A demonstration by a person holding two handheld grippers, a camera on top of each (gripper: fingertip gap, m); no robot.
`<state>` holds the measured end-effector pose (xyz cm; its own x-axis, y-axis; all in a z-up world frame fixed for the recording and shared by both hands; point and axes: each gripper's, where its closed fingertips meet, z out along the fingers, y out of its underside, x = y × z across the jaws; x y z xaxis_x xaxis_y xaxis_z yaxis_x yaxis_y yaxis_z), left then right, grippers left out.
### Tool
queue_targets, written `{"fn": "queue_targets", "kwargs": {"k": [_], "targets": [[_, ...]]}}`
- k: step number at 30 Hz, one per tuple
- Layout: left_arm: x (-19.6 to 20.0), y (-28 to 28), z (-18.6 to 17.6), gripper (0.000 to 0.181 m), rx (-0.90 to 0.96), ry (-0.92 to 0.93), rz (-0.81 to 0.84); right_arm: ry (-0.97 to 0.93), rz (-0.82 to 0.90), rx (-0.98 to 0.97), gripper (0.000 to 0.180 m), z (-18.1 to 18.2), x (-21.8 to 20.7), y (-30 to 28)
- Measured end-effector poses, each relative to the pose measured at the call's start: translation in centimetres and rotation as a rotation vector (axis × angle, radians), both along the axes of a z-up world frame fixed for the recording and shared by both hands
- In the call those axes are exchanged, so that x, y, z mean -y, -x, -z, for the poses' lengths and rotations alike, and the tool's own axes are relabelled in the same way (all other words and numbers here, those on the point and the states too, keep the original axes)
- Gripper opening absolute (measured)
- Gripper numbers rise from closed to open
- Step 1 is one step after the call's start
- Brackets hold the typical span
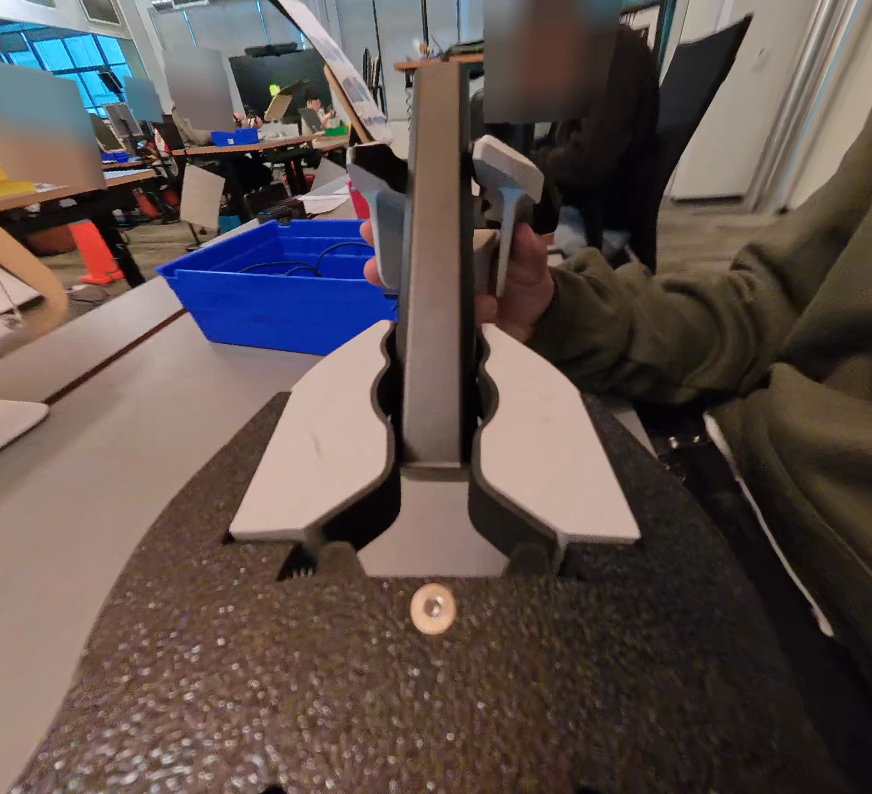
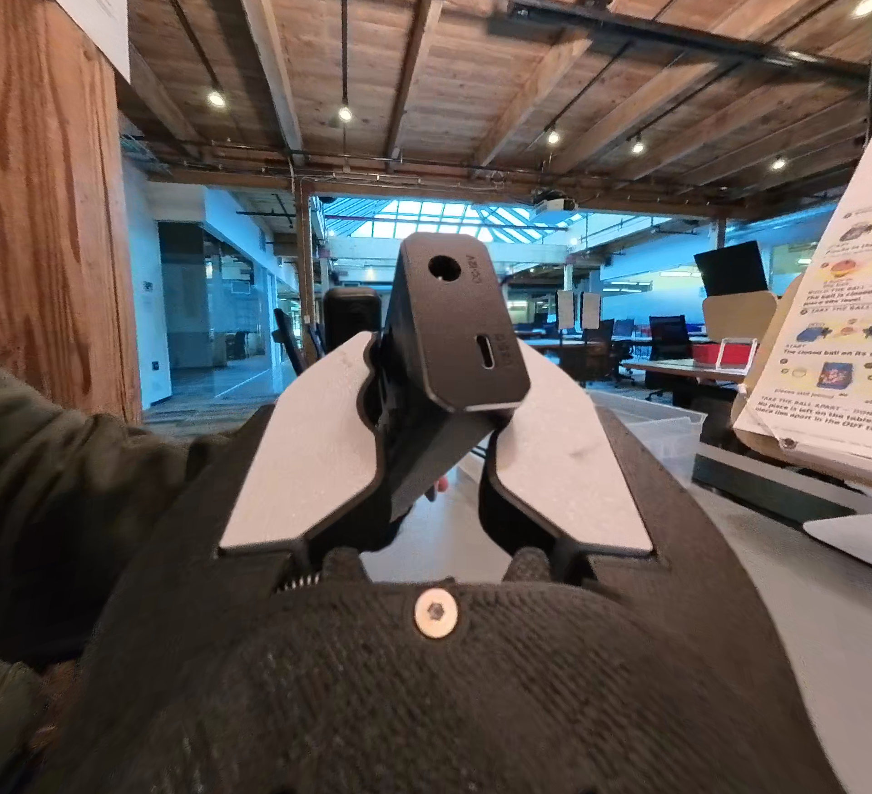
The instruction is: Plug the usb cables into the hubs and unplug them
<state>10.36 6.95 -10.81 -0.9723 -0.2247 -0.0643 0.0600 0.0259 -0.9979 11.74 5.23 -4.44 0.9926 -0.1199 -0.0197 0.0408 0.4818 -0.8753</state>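
Note:
A long grey metal USB hub [image 1: 436, 252] runs forward and up between my left gripper's [image 1: 436, 332] white fingers, which are shut on its near end. My right gripper [image 1: 443, 209], held by a hand in an olive sleeve, clamps the same hub farther along. In the right wrist view my right gripper [image 2: 448, 346] is shut on the hub [image 2: 453, 313], which looks dark there. Its end face points at the camera and shows a round socket and a small oval port. No cable is plugged into that face. Black cables [image 1: 292, 266] lie in a blue bin.
The blue bin [image 1: 283, 299] stands on the grey table [image 1: 141, 417] just beyond the hub. A clear plastic bin [image 2: 660, 422] and a leaning instruction board [image 2: 811, 346] are at the right. A wooden post [image 2: 56, 205] rises at the left. Other desks and people are far behind. There is about 7 cm between the tips of the two grippers.

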Motion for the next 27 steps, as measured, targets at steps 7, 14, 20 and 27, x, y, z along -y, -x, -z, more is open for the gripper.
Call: {"fn": "queue_targets", "kwargs": {"k": [7,14,20,27], "targets": [[-1.0,-2.2,1.0,0.05,0.107,-0.096,-0.164,0.036,0.111,-0.143,0.032,0.8,-0.4,-2.2],[-0.4,-4.6,5.1,0.085,0.285,-0.591,-0.521,0.189,0.266,-0.202,0.031,2.3,-1.3,-3.7],[3.1,-3.2,7.3,0.068,-0.079,-0.446,-0.525,0.319,0.403,-0.146,0.031,2.8,-0.8,-4.3],[4.6,-3.3,6.5,0.089,-0.082,-0.399,-0.578,0.238,0.38,-0.196,0.031,1.7,-0.4,-4.1]]}}
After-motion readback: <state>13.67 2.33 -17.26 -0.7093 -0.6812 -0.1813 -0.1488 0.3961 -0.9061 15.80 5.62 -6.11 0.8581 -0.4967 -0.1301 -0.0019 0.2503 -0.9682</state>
